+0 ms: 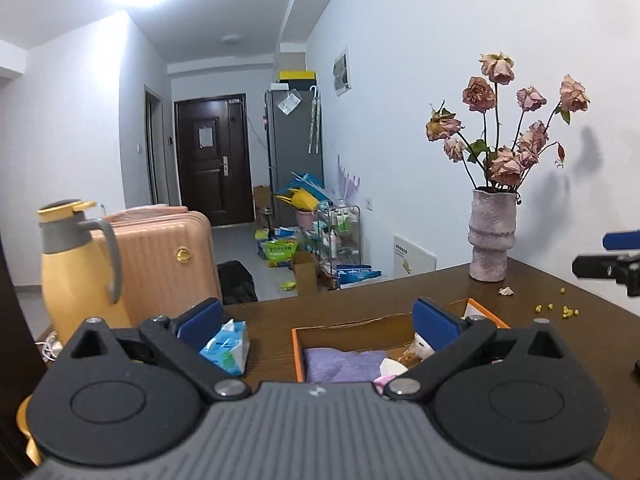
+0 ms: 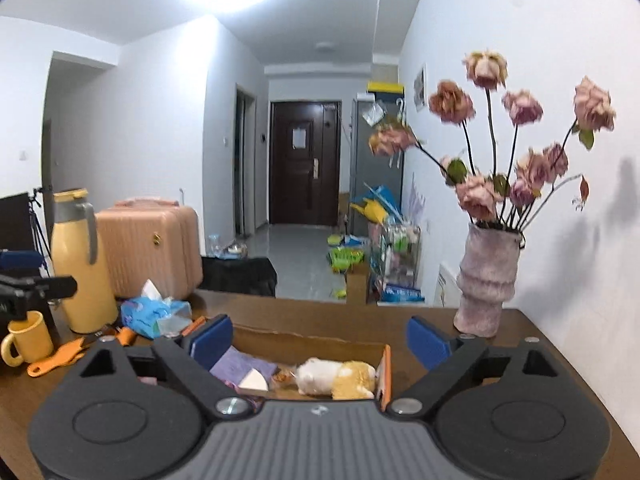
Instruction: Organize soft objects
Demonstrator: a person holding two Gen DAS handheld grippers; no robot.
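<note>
An orange-rimmed cardboard box (image 1: 297,350) (image 2: 385,364) sits on the brown table. It holds a folded purple cloth (image 1: 340,366) (image 2: 240,362), a white and tan plush toy (image 2: 338,376) and a white sponge wedge (image 2: 253,382). My left gripper (image 1: 318,316) is open and empty above the box's near left side. My right gripper (image 2: 320,338) is open and empty above the box. A blue tissue pack (image 1: 226,346) (image 2: 154,314) lies left of the box.
A vase of dried roses (image 1: 491,236) (image 2: 486,280) stands at the table's far right by the wall. A yellow thermos (image 1: 78,268) (image 2: 82,264), a yellow mug (image 2: 28,338) and orange tools (image 2: 60,356) are at the left. A pink suitcase (image 1: 160,264) stands behind the table.
</note>
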